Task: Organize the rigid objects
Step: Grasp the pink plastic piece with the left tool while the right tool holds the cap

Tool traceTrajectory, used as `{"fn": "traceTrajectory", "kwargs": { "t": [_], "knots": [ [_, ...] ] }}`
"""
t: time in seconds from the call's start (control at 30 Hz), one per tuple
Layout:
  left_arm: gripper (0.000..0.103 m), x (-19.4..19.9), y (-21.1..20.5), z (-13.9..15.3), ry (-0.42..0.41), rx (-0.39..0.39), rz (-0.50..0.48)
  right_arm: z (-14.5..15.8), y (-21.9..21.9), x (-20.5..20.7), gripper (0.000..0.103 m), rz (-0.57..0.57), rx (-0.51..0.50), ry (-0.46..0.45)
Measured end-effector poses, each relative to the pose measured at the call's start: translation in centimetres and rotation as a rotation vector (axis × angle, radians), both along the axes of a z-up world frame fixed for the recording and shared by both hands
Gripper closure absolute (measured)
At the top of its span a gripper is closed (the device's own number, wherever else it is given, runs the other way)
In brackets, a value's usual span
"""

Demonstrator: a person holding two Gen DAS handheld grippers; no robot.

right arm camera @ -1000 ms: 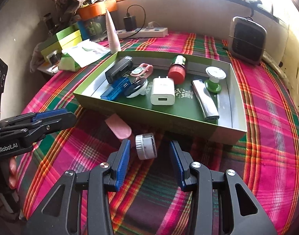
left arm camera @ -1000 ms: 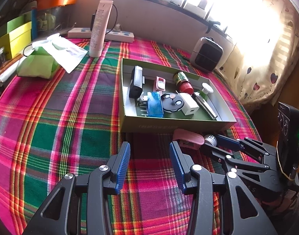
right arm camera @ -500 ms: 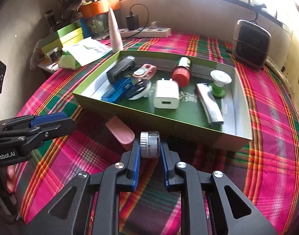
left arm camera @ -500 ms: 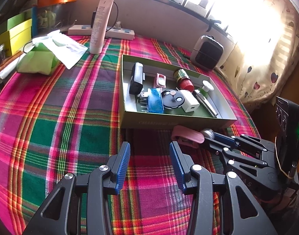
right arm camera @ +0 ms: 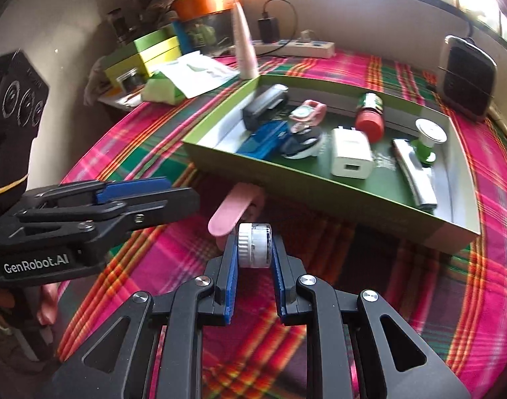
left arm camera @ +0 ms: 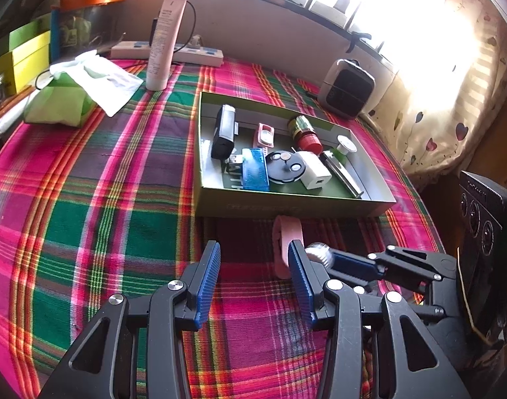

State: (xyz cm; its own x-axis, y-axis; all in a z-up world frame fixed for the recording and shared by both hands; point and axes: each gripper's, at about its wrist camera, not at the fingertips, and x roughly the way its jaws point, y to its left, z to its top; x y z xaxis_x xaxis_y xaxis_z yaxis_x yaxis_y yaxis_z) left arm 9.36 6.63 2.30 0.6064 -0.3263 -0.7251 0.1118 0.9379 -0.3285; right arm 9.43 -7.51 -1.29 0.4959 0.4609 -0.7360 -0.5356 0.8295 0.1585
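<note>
Far left clutter: one green tissue pack [left arm camera: 55, 104] with one white sheet on it, and two stacked boxes, green over yellow [right arm camera: 143, 55], at the desk's left edge.
Desk: one surface under a plaid cloth [left arm camera: 87, 199] of pink, green and purple.
Left hand-held gripper [left arm camera: 253, 274]: one, jaws wide apart, holding nothing, above bare cloth near the tray's front wall.
Pink tube [left arm camera: 163, 41]: one, upright, far left of the tray, in front of one white power strip [left arm camera: 187, 55].
Tray [left arm camera: 286, 204]: one shallow green box at centre, holding nine counted items.
Tray contents, left to right: one black case [left arm camera: 224, 131]; one blue block [left arm camera: 255, 173]; one small pink item [left arm camera: 266, 134]; one round black disc [left arm camera: 285, 168]; one red-capped bottle [left arm camera: 305, 131], lying down; one white charger [left arm camera: 315, 174]; one silver bar [left arm camera: 341, 174]; one green-stemmed white knob [left arm camera: 345, 143]. A small dark piece beside the blue block is too unclear to name.
Pink flat piece [right arm camera: 235, 211]: one, on the cloth, just in front of the tray's near wall.
Right hand-held gripper [right arm camera: 253, 256]: one, blue pads closed on the cap, right of the left one.
White ribbed cap [right arm camera: 255, 244]: one, clamped between the right gripper's pads, near the pink piece, outside the tray.
Far right: one small heater [left arm camera: 348, 88] beyond the tray.
</note>
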Motion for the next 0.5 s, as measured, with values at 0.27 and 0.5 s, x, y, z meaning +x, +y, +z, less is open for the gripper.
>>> {"fn": "traceTrajectory", "kwargs": {
  "t": [0.27,0.5],
  "knots": [
    [0.06,0.3,-1.5,-0.1,0.003,0.017,-0.042,0.3,-1.3,-0.3,0.083,-0.048,0.0,-0.022],
    [0.06,0.9,-3.1,-0.5,0.013,0.07,-0.077,0.7,-3.5,-0.3,0.083,-0.12,0.014,-0.039]
  ]
}}
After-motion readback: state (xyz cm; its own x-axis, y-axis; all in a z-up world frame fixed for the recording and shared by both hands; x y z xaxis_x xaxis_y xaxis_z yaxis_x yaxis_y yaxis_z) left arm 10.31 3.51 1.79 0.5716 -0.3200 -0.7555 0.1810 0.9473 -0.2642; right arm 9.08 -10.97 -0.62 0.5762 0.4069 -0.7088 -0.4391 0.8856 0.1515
